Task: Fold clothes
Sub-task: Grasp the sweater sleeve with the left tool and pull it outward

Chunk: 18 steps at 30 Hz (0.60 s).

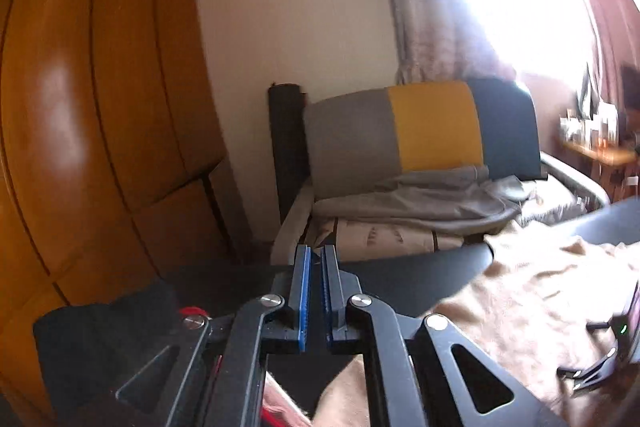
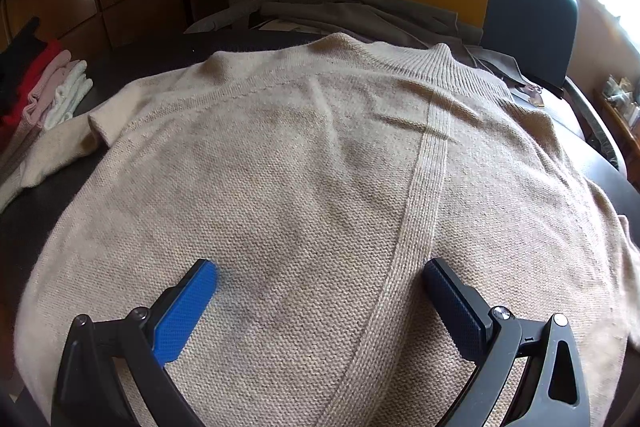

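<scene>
A beige knitted sweater (image 2: 320, 155) lies spread flat on the dark table (image 2: 36, 219), collar at the far side, with a ribbed band running down its middle. My right gripper (image 2: 320, 267) hovers open just above the sweater's near part, its blue pads wide apart with nothing between them. In the left wrist view my left gripper (image 1: 316, 251) is raised over the table's left part, its pads almost together with only a thin gap and no cloth seen between them. The sweater (image 1: 540, 291) lies to its right and below it.
A stack of folded clothes (image 2: 52, 87) in black, red, pink and white sits at the table's left edge. Behind the table stands a chair (image 1: 432, 127) with a grey, yellow and navy back and a grey garment (image 1: 420, 199) on its seat. A wooden wardrobe (image 1: 100, 107) is on the left.
</scene>
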### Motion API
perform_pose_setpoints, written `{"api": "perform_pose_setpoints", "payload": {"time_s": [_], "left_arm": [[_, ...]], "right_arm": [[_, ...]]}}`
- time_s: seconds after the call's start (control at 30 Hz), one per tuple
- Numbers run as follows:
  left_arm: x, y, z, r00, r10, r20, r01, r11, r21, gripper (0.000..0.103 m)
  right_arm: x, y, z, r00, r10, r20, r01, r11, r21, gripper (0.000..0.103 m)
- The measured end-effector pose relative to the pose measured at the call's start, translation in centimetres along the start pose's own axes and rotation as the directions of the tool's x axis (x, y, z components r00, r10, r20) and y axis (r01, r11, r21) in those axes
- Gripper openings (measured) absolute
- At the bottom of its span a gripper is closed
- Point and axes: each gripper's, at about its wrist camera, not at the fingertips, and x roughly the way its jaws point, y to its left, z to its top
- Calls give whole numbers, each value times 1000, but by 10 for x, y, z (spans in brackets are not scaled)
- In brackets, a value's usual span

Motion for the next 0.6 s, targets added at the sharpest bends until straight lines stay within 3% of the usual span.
{"api": "perform_pose_setpoints", "payload": {"time_s": [0.07,0.1,0.23,0.3,0.4,0.5,0.6], "left_arm": [[-18,31,-14,1000,-3,-14,2,996,-89,17],[-28,46,-23,1000,-5,-23,2,992,-128,18],[-71,78,-108,993,24,-114,-43,984,-172,30],[-83,89,-155,981,11,-194,-60,967,-248,37],[-87,103,-214,958,-13,-288,-105,915,-389,43],[-73,111,-250,948,-25,-317,-134,873,-469,47],[-54,113,-263,939,-34,-342,-136,876,-462,49]], "right_arm": [[-1,1,0,1000,6,4,-6,1000,4,103],[-1,1,0,1000,10,6,-10,1000,7,103],[-3,1,0,1000,19,13,-20,1000,18,103],[-4,2,0,1000,15,13,-15,1000,20,103],[-5,3,0,1000,8,12,-8,1000,23,103],[-6,4,1,1000,1,12,-1,1000,25,103],[-6,6,-2,1000,-10,8,10,1000,20,103]]}}
